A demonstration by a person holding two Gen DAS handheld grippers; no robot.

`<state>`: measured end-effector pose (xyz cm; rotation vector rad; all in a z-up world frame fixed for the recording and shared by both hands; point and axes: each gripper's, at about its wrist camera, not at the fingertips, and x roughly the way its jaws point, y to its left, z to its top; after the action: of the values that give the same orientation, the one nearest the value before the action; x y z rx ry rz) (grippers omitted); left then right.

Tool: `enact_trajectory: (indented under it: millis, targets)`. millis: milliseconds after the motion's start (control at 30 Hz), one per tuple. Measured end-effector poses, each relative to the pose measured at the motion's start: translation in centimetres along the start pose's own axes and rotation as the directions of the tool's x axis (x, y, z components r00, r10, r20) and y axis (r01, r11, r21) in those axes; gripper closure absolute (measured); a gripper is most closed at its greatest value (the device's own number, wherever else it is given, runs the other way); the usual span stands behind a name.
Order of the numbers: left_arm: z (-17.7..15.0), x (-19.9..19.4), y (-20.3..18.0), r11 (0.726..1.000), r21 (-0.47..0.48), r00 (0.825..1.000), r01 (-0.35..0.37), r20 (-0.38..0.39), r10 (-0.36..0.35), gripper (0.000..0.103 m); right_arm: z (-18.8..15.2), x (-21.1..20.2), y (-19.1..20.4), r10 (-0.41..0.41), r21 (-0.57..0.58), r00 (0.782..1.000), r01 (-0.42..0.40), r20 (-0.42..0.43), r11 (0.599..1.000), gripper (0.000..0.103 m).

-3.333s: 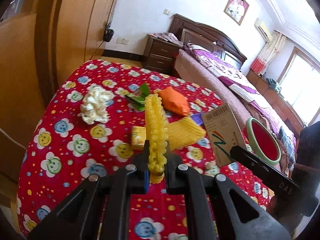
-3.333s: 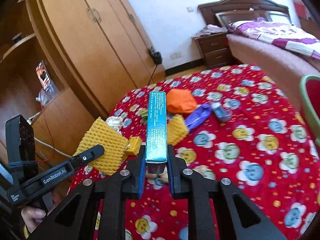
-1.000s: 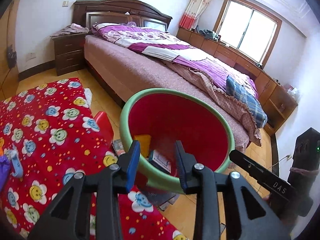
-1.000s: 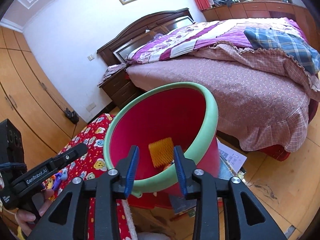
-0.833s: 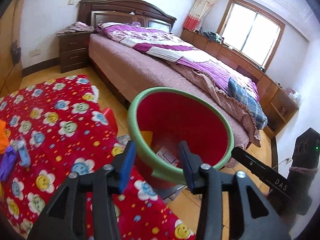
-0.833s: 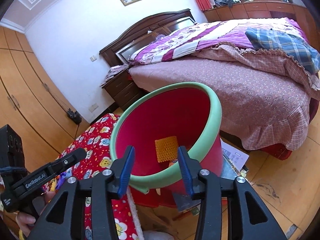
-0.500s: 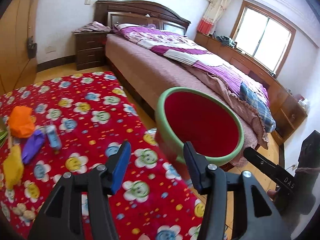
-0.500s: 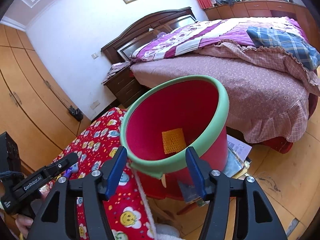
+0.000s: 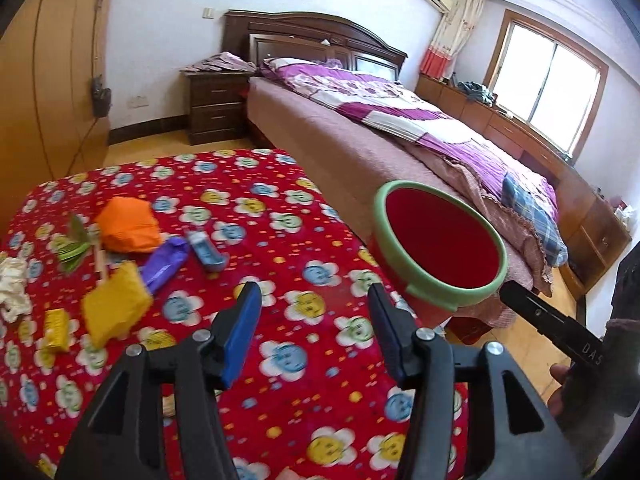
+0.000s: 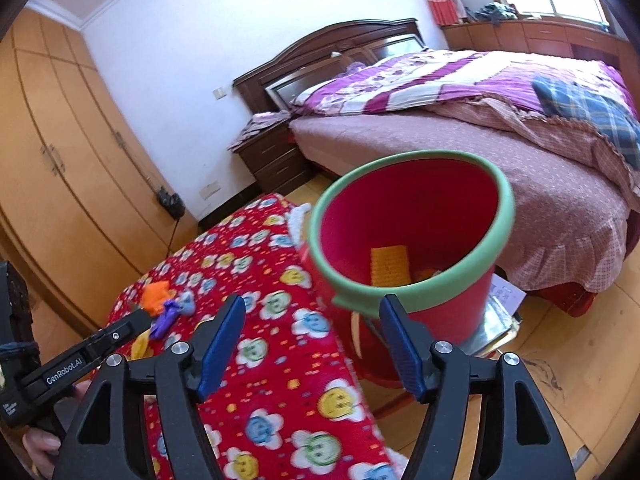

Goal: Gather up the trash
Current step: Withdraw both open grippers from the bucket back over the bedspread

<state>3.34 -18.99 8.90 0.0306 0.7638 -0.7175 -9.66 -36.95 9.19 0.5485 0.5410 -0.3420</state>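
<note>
A big bed (image 9: 400, 128) with a purple and white quilt fills the far side of the room, and a wooden wardrobe (image 10: 60, 152) stands along the wall. In front there is a table with a red flower-pattern cloth (image 9: 280, 248). Just beside its edge, on the floor, stands a red bin with a green rim (image 10: 504, 216); in the right wrist view a yellow foam net (image 10: 390, 266) lies inside it, leaning on the inner wall. The left gripper (image 9: 314, 330) is above the cloth with its jaws wide apart, and nothing is between the blue pads (image 9: 240, 334). The right gripper (image 10: 312, 348) is near the table edge in front of the bin, also spread wide and holding nothing. More trash lies on the far left part of the cloth: an orange bag (image 9: 128, 224), a yellow foam net piece (image 9: 114, 308) in front of it, a purple wrapper (image 9: 166, 262) between them, a small blue-grey packet (image 9: 206, 250) just beside the wrapper, a green wrapper (image 9: 72, 248), a white crumpled paper (image 9: 14, 284) at the left border, and a small yellow box (image 9: 56, 326).
</note>
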Motion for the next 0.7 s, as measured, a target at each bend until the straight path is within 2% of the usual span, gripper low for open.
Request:
enact_trajectory:
  millis: [267,567,633,667,700]
  targets:
    - [-1.0,-3.4,4.1,0.996,-0.057,0.997,-0.069,0.021,0.07,0.047,-1.1,-0.1,4.5,0.034,-0.073,0.999,-0.035,-0.013,0.997,0.032]
    - [-2.3,-6.9,9.2,0.979,-0.121,0.985,-0.162,0.033,0.167,0.047,-2.8,0.4,8.2,0.066,-0.12,0.997,-0.071,-0.047,0.99,0.031]
    - [-2.4,-7.5,10.1,0.975,-0.124,0.982,-0.182,0.035,0.187,0.047,-3.3,0.6,8.7,0.071,-0.127,0.996,-0.078,-0.059,0.989,0.028]
    - [-2.4,-7.8,10.8,0.973,-0.126,0.98,-0.191,0.036,0.197,0.047,-3.6,0.8,9.0,0.074,-0.13,0.995,-0.083,-0.068,0.988,0.02]
    - [-2.4,-8.2,11.5,0.971,-0.126,0.978,-0.201,0.037,0.207,0.046,-3.8,0.9,9.3,0.078,-0.132,0.994,-0.087,-0.071,0.988,0.02]
